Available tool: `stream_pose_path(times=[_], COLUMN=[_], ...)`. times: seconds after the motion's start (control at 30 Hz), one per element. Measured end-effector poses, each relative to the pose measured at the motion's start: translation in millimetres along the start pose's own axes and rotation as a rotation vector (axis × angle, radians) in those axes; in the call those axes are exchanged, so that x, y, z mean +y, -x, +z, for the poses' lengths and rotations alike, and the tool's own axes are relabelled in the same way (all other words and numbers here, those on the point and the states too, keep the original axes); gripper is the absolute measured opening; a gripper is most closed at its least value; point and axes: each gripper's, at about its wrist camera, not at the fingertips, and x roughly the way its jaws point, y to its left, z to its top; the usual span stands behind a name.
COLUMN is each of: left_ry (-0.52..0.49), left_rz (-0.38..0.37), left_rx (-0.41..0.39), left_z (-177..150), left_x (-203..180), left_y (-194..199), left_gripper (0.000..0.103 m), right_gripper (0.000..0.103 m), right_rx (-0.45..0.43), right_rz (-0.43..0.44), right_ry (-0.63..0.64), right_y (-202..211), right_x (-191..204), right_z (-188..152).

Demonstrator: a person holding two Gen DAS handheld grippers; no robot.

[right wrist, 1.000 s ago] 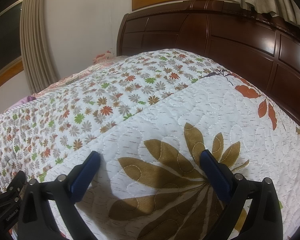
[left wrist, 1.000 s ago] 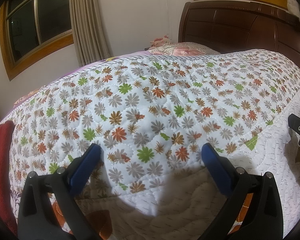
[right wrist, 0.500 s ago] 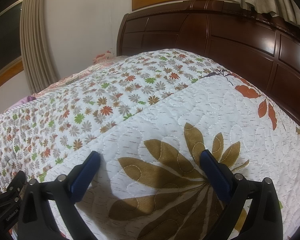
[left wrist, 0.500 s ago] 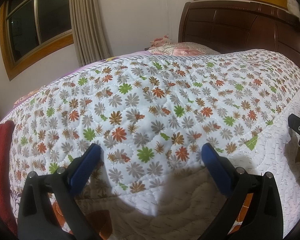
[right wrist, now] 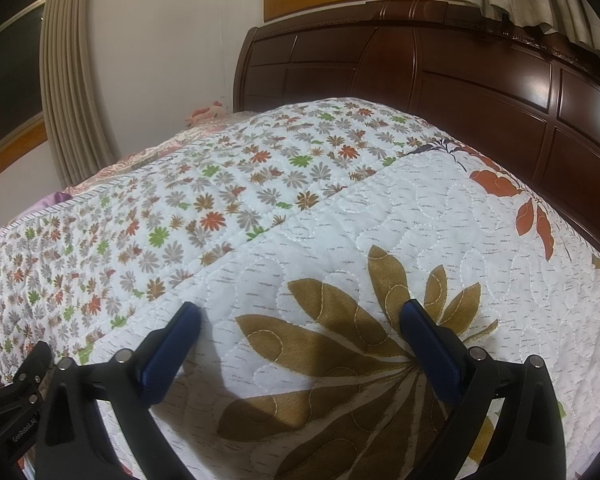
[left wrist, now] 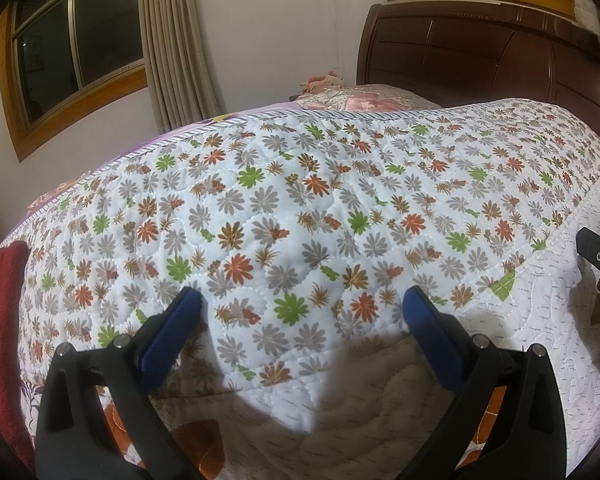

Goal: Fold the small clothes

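Bedroom setting, left wrist view: a quilted bedspread (left wrist: 300, 208) printed with small flowers covers the bed, with a curtained window (left wrist: 80, 52) and a dark headboard (left wrist: 480, 64) behind. The left gripper (left wrist: 300, 304) hangs low over the quilt, jaws spread wide and holding nothing. A red cloth (left wrist: 2, 320) lies at the far left edge, possibly the garment to fold; this cannot be confirmed. To start well, swing toward it, keep the jaws wide, and pinch one corner only.

Right wrist view: the large-leaf quilt panel (right wrist: 340, 340) fills the foreground below the headboard. The right gripper (right wrist: 300, 316) is likewise wide open and empty. No garment shows here. Bring it across to take a second corner.
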Motion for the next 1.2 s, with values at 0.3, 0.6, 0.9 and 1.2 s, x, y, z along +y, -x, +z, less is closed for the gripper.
stream_pose_path(times=[0.3,0.6,0.9,1.2], left_ry=[0.000,-0.005,0.059,0.222], left_rz=[0.000,0.010,0.181,0.218], left_rx=[0.000,0.012,0.103,0.137], left_z=[0.0,2.0,-14.1,-82.7], left_x=[0.0,-3.0,-45.4,-74.1], left_y=[0.1,-1.8,99.9,199.1], left_gripper=[0.101,0.101,0.101,0.101], right_gripper=[0.100,0.100,0.100,0.100], right_rx=[0.000,0.001,0.002,0.003], right_rz=[0.001,0.000,0.008,0.009], right_ry=[0.000,0.001,-0.004,-0.004], right_y=[-0.3,-0.5,-5.3,-6.4], right_x=[-0.1,-1.0,2.6,2.9], right_z=[0.2,0.0,2.4,2.7])
